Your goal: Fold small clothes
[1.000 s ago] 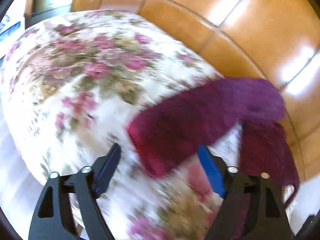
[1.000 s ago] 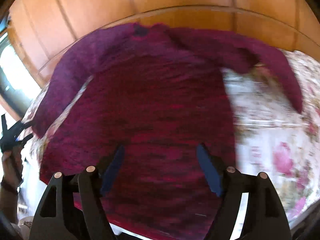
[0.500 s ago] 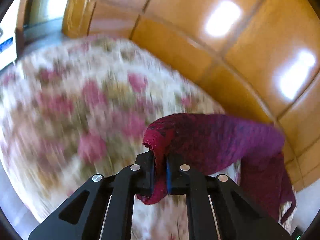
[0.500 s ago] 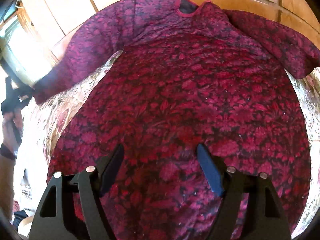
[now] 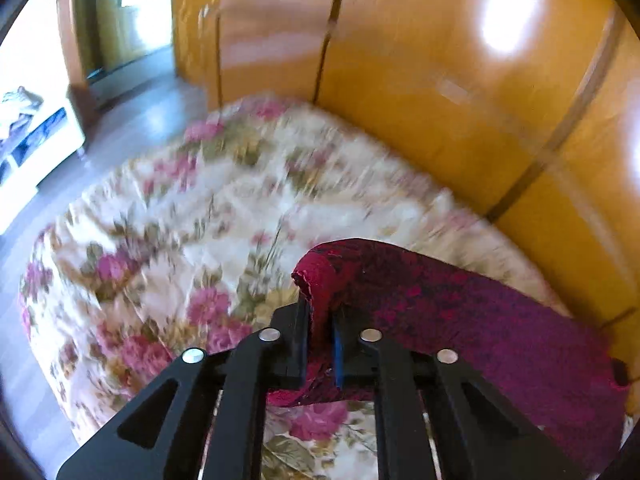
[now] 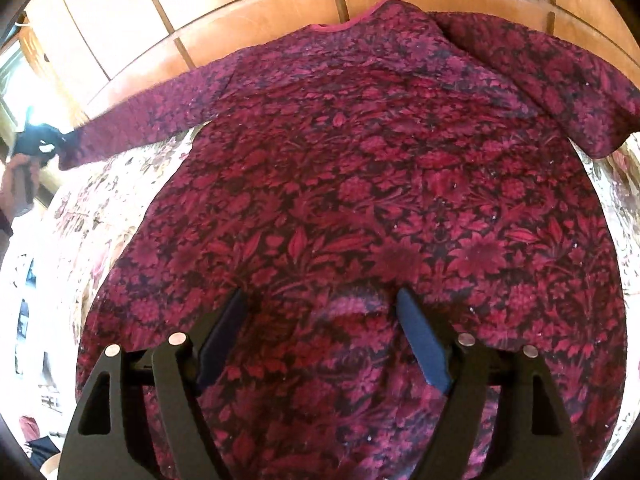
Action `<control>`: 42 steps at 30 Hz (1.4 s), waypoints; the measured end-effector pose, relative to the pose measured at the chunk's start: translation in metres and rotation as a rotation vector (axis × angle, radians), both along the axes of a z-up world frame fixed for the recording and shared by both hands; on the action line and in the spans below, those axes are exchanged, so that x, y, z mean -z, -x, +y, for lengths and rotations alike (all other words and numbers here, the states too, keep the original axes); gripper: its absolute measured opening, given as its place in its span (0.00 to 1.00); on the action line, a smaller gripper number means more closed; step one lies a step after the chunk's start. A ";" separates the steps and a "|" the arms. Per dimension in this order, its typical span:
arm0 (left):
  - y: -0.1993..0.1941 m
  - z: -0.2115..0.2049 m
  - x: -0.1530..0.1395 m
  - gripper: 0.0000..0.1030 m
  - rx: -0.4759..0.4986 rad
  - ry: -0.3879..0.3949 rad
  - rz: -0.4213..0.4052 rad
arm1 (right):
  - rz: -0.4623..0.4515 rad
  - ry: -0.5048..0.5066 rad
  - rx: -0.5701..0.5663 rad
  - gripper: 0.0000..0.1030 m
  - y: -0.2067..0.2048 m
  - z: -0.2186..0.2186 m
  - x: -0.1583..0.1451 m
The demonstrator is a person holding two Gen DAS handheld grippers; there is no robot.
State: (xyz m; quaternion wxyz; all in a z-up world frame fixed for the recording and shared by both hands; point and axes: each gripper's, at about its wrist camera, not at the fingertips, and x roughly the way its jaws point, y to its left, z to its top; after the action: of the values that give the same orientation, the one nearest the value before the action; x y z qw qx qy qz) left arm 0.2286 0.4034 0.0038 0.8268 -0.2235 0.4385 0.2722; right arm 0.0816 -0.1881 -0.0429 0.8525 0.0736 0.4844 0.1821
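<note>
A dark red flower-patterned top (image 6: 380, 180) lies spread flat on a floral bedspread (image 6: 100, 208), neckline towards the wooden panels. My left gripper (image 5: 320, 312) pinches the cuff (image 5: 320, 276) of its left sleeve (image 5: 460, 312) between the pads, and the jaws are opening slightly. The sleeve is lifted off the bed and stretched out sideways. In the right wrist view that left gripper (image 6: 38, 142) shows at the far left, at the sleeve's end. My right gripper (image 6: 320, 300) hovers open over the lower part of the top, nothing between its fingers. The other sleeve (image 6: 560, 92) lies folded at the right.
Glossy wooden panels (image 5: 440, 100) run along the far side of the bed. The bedspread (image 5: 180, 220) stretches to the left of the top. Beyond the bed are grey floor (image 5: 132, 112) and a white unit (image 5: 36, 148). A hand (image 6: 20, 184) holds the left gripper.
My left gripper went from open beside the sleeve end to shut on the cuff, then lifted it and pulled it outward. The right gripper moved closer over the top's body.
</note>
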 end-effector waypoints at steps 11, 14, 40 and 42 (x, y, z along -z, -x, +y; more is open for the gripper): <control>0.055 -0.116 0.009 0.74 0.113 -0.036 -0.136 | -0.034 -0.065 0.115 0.79 -0.001 -0.052 -0.018; 0.067 -0.197 0.011 0.74 0.331 -0.026 -0.166 | -0.062 -0.054 0.274 0.79 0.006 -0.109 -0.025; 0.140 -0.439 0.075 0.79 0.917 -0.026 -0.096 | -0.332 0.326 0.732 0.10 -0.003 -0.339 -0.045; 0.139 -0.439 0.074 0.80 0.911 -0.006 -0.099 | -0.382 0.335 0.728 0.09 0.006 -0.347 -0.072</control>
State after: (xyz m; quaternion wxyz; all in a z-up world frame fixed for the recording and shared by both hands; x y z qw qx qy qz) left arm 0.0894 -0.0351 -0.0700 0.8829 -0.0182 0.4512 -0.1290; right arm 0.0759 -0.5350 0.0294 0.9355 0.0649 0.2835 -0.2006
